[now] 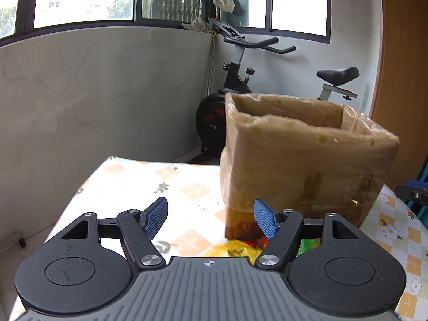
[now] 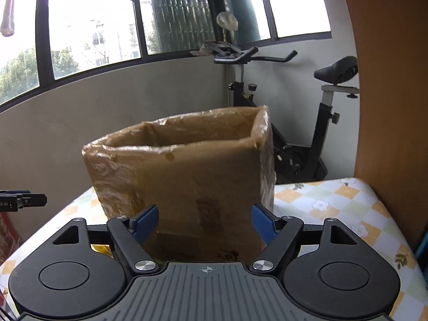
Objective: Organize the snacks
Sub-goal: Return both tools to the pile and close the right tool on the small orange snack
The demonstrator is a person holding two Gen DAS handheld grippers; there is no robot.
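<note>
A brown cardboard box wrapped in clear plastic stands open-topped on the table; it also shows in the right wrist view. My left gripper is open and empty, just left of the box's near corner. Below it lie snack packets: a yellow one, a dark red-brown one and a green one, partly hidden by the gripper. My right gripper is open and empty, facing the box's front wall. A yellow packet peeks out beside its left finger.
The table wears a cloth with orange checks and flowers. An exercise bike stands behind the table by the wall. A wooden panel rises at the right. The left gripper's tip and a red packet show at the right view's left edge.
</note>
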